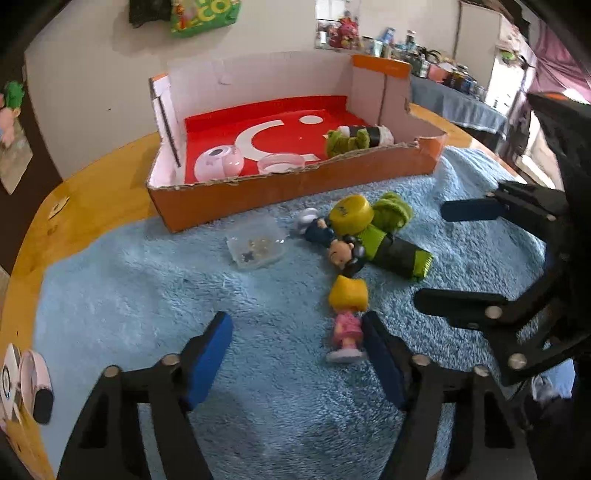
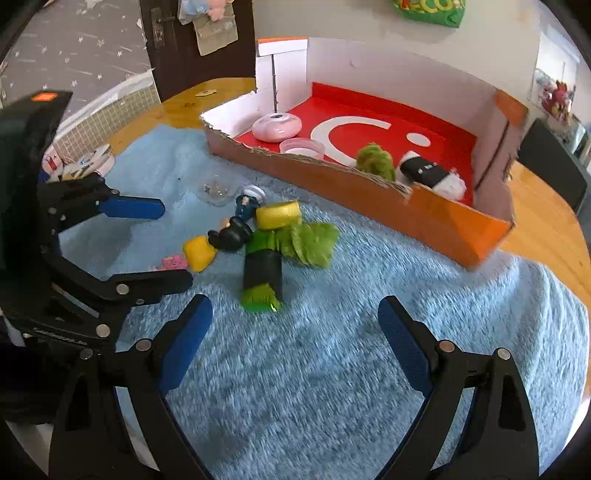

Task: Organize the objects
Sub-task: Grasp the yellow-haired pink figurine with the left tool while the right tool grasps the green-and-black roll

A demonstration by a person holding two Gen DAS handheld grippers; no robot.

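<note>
Small figurine with yellow hair and pink dress (image 1: pixel 347 317) lies on the fluffy blue towel (image 1: pixel 147 280) on the desk, near the orange cardboard box (image 1: pixel 295 184). Left gripper (image 1: pixel 297 360) fingers parted, nothing held; figurine lies just by the right-hand finger, seemingly untouched. Right gripper (image 2: pixel 295 343) fingers wide, empty. Looks like light, rigid, slick plastic: pinch the pink torso, not the round head.

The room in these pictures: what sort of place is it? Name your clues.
Probably a lived-in home: a wooden table under a fluffy blue blanket, toys pinned to the wall, a cluttered side table.
</note>
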